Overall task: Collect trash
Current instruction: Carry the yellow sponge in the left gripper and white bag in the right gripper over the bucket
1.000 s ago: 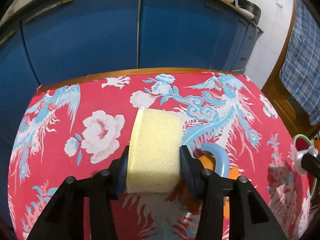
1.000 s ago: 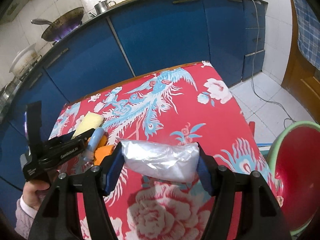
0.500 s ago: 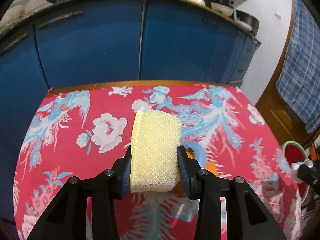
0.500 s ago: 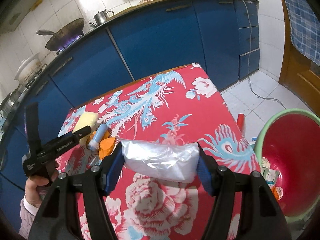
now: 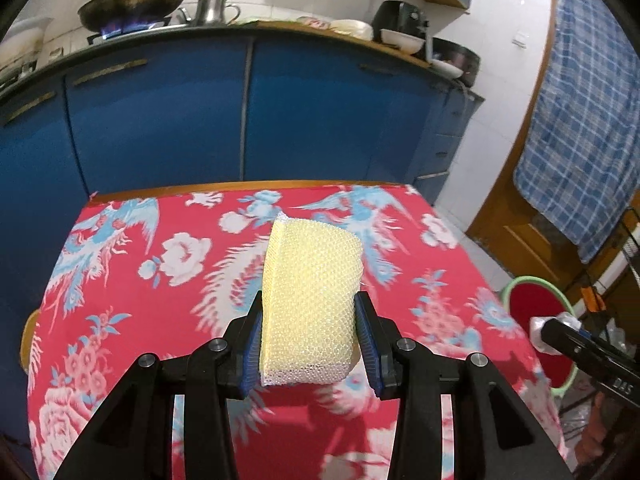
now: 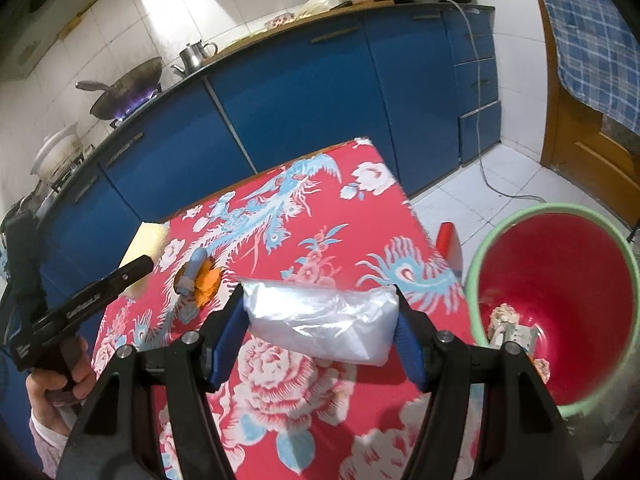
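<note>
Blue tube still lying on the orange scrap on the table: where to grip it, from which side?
Grip the blue tube across its narrow body near the middle, coming from above with fingers on its two long sides. It lies flat on the orange scrap and the tablecloth, so its ends offer little hold, and a low approach would likely snag the scrap.

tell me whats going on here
A person is clearing trash off a table with red floral cloth. The left gripper is shut on a yellow sponge; the right gripper is shut on a clear plastic bag. A red bin waits beside the table, with scraps inside. A blue tube and orange scraps remain on the cloth.
</note>
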A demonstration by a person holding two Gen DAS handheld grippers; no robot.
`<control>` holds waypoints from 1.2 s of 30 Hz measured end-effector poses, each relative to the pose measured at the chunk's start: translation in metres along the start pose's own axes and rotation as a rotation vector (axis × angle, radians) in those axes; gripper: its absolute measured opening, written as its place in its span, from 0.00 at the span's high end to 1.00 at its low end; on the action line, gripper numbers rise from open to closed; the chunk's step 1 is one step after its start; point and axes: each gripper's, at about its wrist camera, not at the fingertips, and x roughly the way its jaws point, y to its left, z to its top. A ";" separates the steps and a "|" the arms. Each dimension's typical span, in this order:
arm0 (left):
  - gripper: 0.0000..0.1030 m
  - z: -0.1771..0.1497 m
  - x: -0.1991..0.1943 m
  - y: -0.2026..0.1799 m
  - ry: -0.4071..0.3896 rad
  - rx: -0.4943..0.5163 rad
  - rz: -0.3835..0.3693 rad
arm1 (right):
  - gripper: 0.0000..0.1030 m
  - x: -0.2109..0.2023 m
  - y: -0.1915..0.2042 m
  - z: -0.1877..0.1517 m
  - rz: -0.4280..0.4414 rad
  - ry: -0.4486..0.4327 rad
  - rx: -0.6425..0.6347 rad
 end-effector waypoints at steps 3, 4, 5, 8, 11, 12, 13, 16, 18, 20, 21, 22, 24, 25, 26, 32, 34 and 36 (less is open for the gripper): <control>0.59 -0.003 -0.008 -0.014 -0.004 0.018 -0.024 | 0.34 -0.013 -0.006 -0.001 -0.011 -0.019 0.008; 0.59 -0.004 -0.011 -0.019 -0.004 0.024 -0.033 | 0.34 -0.016 -0.008 -0.002 -0.014 -0.024 0.011; 0.59 -0.005 -0.013 -0.024 -0.003 0.030 -0.044 | 0.34 -0.019 -0.010 -0.002 -0.017 -0.029 0.013; 0.59 -0.009 -0.020 -0.041 -0.002 0.051 -0.079 | 0.34 -0.031 -0.017 -0.003 -0.036 -0.045 0.024; 0.59 -0.011 -0.025 -0.057 -0.002 0.077 -0.112 | 0.34 -0.041 -0.025 -0.005 -0.054 -0.056 0.037; 0.59 -0.012 -0.027 -0.063 -0.003 0.084 -0.122 | 0.34 -0.044 -0.028 -0.005 -0.058 -0.060 0.040; 0.59 -0.012 -0.028 -0.068 -0.003 0.089 -0.131 | 0.34 -0.048 -0.031 -0.005 -0.066 -0.066 0.046; 0.59 -0.012 -0.033 -0.084 -0.007 0.109 -0.163 | 0.34 -0.059 -0.041 -0.006 -0.086 -0.080 0.060; 0.59 -0.012 -0.035 -0.097 -0.009 0.126 -0.184 | 0.34 -0.066 -0.049 -0.007 -0.102 -0.088 0.072; 0.59 -0.012 -0.035 -0.107 -0.007 0.140 -0.201 | 0.34 -0.072 -0.057 -0.008 -0.120 -0.095 0.082; 0.59 -0.012 -0.035 -0.113 -0.004 0.147 -0.213 | 0.34 -0.074 -0.060 -0.008 -0.126 -0.097 0.087; 0.59 -0.011 -0.035 -0.117 -0.001 0.151 -0.221 | 0.34 -0.078 -0.064 -0.008 -0.134 -0.101 0.093; 0.59 -0.010 -0.034 -0.129 0.004 0.166 -0.241 | 0.33 -0.082 -0.072 -0.008 -0.148 -0.104 0.106; 0.59 -0.010 -0.033 -0.133 0.005 0.172 -0.246 | 0.33 -0.084 -0.077 -0.008 -0.156 -0.106 0.114; 0.59 -0.010 -0.033 -0.140 0.006 0.184 -0.252 | 0.33 -0.086 -0.080 -0.008 -0.161 -0.109 0.119; 0.59 -0.009 -0.024 -0.170 0.018 0.227 -0.291 | 0.33 -0.094 -0.105 -0.011 -0.203 -0.113 0.158; 0.59 -0.008 -0.019 -0.179 0.030 0.239 -0.301 | 0.33 -0.094 -0.112 -0.013 -0.215 -0.110 0.169; 0.58 -0.008 -0.015 -0.186 0.036 0.252 -0.309 | 0.33 -0.094 -0.120 -0.014 -0.229 -0.107 0.178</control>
